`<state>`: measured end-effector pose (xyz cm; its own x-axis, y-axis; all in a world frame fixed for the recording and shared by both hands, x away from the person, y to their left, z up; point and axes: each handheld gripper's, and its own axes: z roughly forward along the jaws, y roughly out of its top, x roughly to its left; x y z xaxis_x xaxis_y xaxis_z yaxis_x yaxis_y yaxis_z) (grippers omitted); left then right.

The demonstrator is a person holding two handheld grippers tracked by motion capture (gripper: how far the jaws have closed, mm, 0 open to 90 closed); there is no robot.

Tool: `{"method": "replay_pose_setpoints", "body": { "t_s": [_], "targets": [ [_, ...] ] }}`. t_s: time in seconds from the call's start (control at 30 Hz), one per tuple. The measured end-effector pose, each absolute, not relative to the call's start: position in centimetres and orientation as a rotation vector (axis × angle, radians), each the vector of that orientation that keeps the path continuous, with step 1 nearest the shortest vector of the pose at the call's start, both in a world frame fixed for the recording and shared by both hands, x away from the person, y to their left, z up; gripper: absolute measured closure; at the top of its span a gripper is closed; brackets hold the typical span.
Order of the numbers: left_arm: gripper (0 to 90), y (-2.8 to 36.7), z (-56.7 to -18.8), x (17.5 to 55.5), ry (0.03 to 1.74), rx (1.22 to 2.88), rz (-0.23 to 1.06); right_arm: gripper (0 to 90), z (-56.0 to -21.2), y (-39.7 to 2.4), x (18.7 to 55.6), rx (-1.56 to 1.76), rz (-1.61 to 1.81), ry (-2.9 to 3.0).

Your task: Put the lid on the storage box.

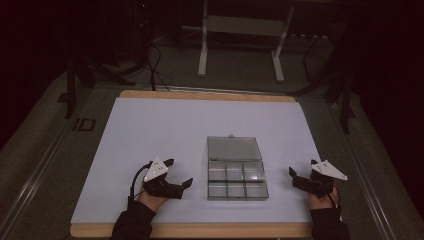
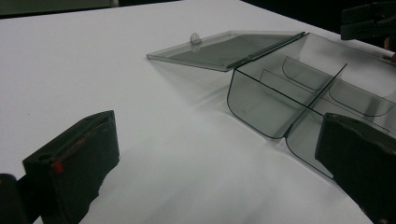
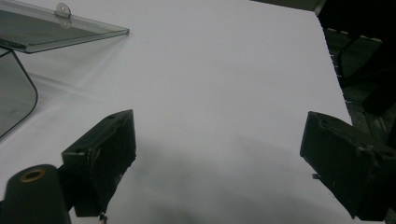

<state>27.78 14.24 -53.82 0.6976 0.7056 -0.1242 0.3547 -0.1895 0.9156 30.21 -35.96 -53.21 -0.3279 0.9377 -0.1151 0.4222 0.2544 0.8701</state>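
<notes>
A clear 6-compartment organizer box point(image 1: 237, 180), lid point(image 1: 234, 148) laid flat open, sits on the white desk point(image 1: 150, 130) between the left gripper point(image 1: 179, 174) and right gripper point(image 1: 302, 174), both with fingers spread wide and empty; any sideways nudge could likely skid the light, seemingly empty box.

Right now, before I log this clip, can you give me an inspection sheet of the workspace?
Surface: white sheet on a wooden board, flat and bare around the box.
Job's things: clear plastic box, six compartments that look empty, lid folded open.
Clutter: nothing seen.
Grippers: left gripper and right gripper both open, holding nothing, one on each side of the box.
Cables: black cable at the left gripper; others on the floor.
Surroundings: dark room, white frame legs behind the table.
</notes>
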Motion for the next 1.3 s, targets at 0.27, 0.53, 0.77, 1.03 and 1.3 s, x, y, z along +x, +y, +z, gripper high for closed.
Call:
{"method": "replay_pose_setpoints", "body": {
  "t_s": [0.27,0.53,0.77,1.03,1.3],
  "targets": [
    [0.8,14.1,-53.8,28.1,0.798,1.838,0.331,10.4,-53.2,-36.1,30.2,1.246,1.013,1.873],
    [2.1,13.7,-53.6,28.4,0.813,1.979,0.175,12.7,-53.2,-36.0,30.3,1.245,1.001,1.873],
    [2.2,12.4,-52.0,28.9,0.836,2.007,0.075,12.8,-53.2,-35.9,30.2,1.241,0.998,1.874],
    [2.2,11.1,-49.2,29.9,0.828,1.979,0.094,12.8,-53.2,-35.9,30.2,1.244,1.003,1.873],
    [2.2,10.0,-48.4,30.9,0.855,1.992,0.130,12.8,-53.2,-36.0,30.2,1.244,1.007,1.874]
  ]
}}
